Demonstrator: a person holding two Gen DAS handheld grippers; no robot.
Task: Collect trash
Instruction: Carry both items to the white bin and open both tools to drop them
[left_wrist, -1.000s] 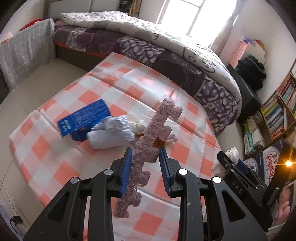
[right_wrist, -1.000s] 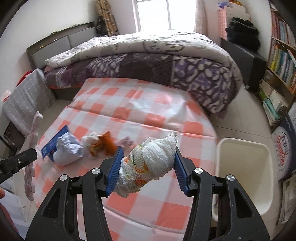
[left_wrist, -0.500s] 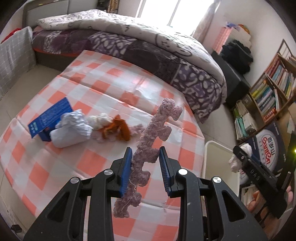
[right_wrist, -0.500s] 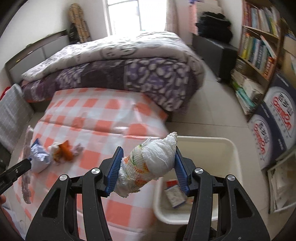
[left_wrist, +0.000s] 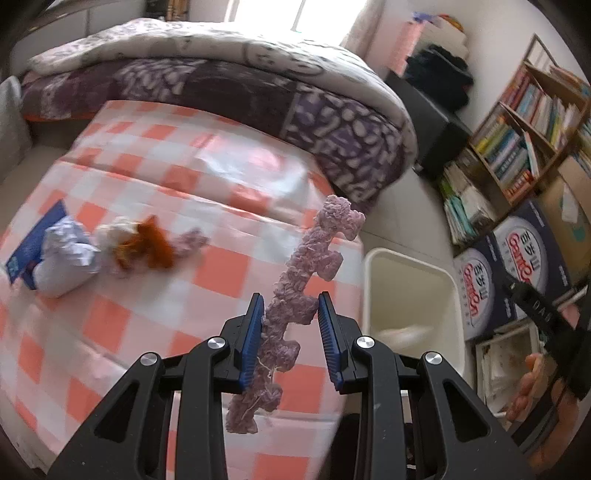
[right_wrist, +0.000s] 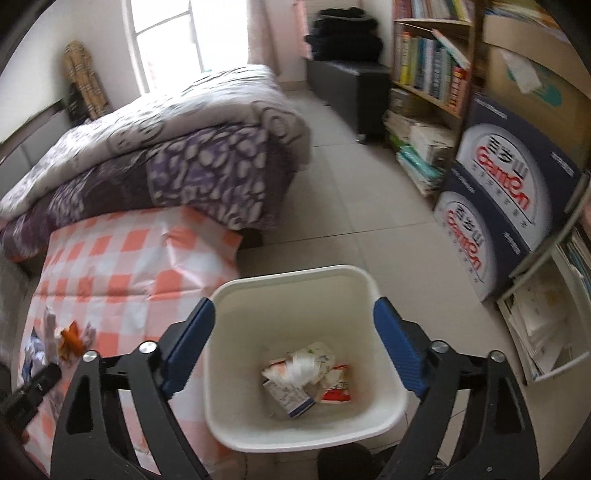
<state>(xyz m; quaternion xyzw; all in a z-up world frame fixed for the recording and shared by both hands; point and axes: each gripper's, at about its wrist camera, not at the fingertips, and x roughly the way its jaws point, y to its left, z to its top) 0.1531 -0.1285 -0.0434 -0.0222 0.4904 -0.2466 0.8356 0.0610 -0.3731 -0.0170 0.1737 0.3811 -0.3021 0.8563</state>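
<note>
My left gripper (left_wrist: 291, 328) is shut on a long pink knitted strip (left_wrist: 295, 291) and holds it above the right end of the checked table (left_wrist: 155, 177). A white bin (left_wrist: 439, 280) stands on the floor right of the table. My right gripper (right_wrist: 295, 347) is open and empty directly above the bin (right_wrist: 255, 288). A white crumpled wad (right_wrist: 301, 367) lies in the bin among cartons and wrappers. On the table remain a blue box (left_wrist: 31, 243), a crumpled white paper (left_wrist: 62, 258), an orange scrap (left_wrist: 147, 247) and a small pink scrap (left_wrist: 190, 240).
A bed with a purple and white quilt (left_wrist: 258, 85) lies behind the table. Bookshelves (left_wrist: 524, 122) and stacked printed cartons (right_wrist: 495, 206) line the right wall. Tiled floor (right_wrist: 340, 203) lies between bed and shelves.
My right gripper swung from the table to over the bin, opened and dropped the white wad into it. My left gripper moved right toward the bin, still holding the pink strip.
</note>
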